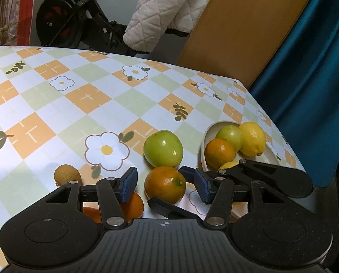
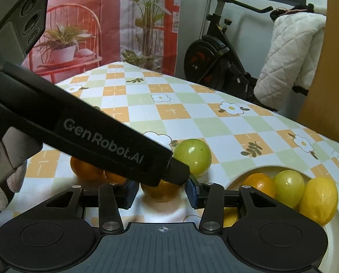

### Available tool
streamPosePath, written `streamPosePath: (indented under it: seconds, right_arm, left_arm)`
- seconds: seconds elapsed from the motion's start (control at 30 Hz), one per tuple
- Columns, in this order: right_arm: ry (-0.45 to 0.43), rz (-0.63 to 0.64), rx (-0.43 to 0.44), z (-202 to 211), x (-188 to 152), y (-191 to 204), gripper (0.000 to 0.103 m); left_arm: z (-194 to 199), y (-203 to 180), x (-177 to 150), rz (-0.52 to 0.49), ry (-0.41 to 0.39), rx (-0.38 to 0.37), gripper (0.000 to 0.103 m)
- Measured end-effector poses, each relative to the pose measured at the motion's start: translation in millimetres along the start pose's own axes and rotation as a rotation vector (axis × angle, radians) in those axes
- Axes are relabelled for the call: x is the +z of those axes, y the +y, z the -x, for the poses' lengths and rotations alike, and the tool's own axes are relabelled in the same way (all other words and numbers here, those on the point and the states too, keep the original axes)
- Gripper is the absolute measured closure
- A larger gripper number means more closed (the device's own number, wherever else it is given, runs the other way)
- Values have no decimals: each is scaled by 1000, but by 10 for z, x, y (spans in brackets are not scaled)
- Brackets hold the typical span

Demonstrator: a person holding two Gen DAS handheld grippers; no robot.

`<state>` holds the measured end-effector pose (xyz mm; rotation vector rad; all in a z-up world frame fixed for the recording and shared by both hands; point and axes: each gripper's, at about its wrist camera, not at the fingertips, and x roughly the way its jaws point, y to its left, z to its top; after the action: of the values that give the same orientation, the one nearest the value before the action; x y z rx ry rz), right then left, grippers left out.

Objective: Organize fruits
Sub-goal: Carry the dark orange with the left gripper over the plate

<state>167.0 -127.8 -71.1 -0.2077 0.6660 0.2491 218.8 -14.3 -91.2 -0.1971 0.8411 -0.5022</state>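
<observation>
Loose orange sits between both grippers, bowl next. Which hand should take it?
Right, probably. The right gripper brackets the orange closely, and the bowl sits just to its right. The left gripper also straddles it, more widely, but would have to cross the right one to reach the bowl.

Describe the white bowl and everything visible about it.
The white bowl looks like smooth, glossy ceramic, round and shallow. It sits upright near the right edge of the flowered tablecloth. Inside lie an orange, a green fruit and a lemon, packed touching, plus another yellow fruit mostly hidden behind the tongs.
</observation>
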Motion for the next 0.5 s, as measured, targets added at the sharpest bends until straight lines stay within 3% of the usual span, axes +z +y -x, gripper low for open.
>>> streamPosePath:
  seconds: [0.27,0.37,0.5]
  right_arm:
    - [16,25,-11,-32,6,31,64]
    - [16,28,-10,-31,1,35,64]
    - [16,25,-6,-26,-6,38,64]
  left_arm:
    - [-3,-5,-37,-26,16,-15,47]
    - [-8,8,-73,-32,27,-14,61]
    - [19,33,-111,-28,16,-26,62]
